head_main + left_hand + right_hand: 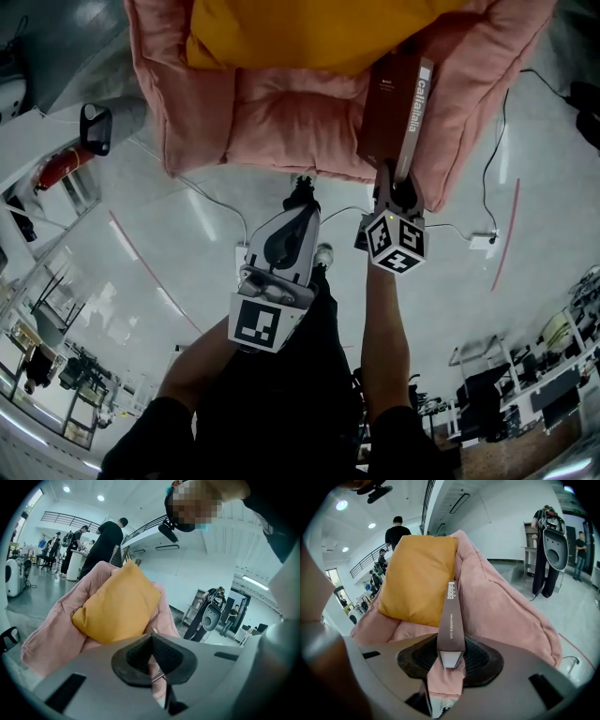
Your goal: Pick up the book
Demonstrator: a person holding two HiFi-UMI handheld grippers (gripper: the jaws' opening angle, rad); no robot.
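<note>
A dark brown book (398, 103) with a white-lettered spine stands on edge against the right arm of a pink beanbag chair (281, 112). My right gripper (394, 173) is shut on the book's near end; in the right gripper view the book (451, 620) runs straight out from between the pads of that gripper (451, 656). A yellow cushion (309, 33) lies in the chair's seat, left of the book. My left gripper (302, 192) hangs just short of the chair's front edge, left of the book, shut with nothing in it (152, 653).
The chair stands on a glossy grey floor with white cables (216, 202) and a power strip (483, 241) in front of it. Several people stand in the background (105, 538), one beside a shelf at the right (543, 550). Desks and equipment line the room's edges.
</note>
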